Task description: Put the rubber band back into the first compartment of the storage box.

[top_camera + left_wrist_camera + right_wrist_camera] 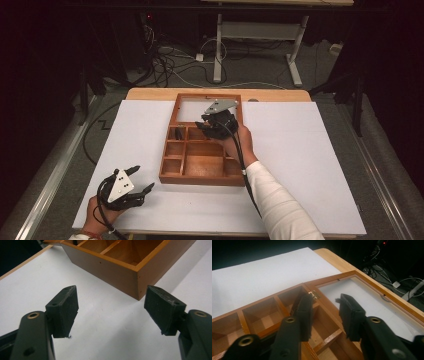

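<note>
1. The wooden box (202, 162) sat mid-counter, its lid (207, 107) lying flat open behind it.
2. My right claw (209, 126), released and empty, hovered over the rear compartments; best lifted straight clear of the dividers.
3. My left claw (141, 181) rested wide open near the box's corner.

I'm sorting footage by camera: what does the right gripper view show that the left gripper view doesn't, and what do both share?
Right gripper view: the box's open glass-paned lid, a brass hinge, and the right hand-held gripper, jaws apart over the compartments, nothing between them.

Left gripper view: the box's outer corner and the left hand-held gripper, jaws wide open over the sheet.

Both: the wooden box with dividers on the white sheet.
</note>
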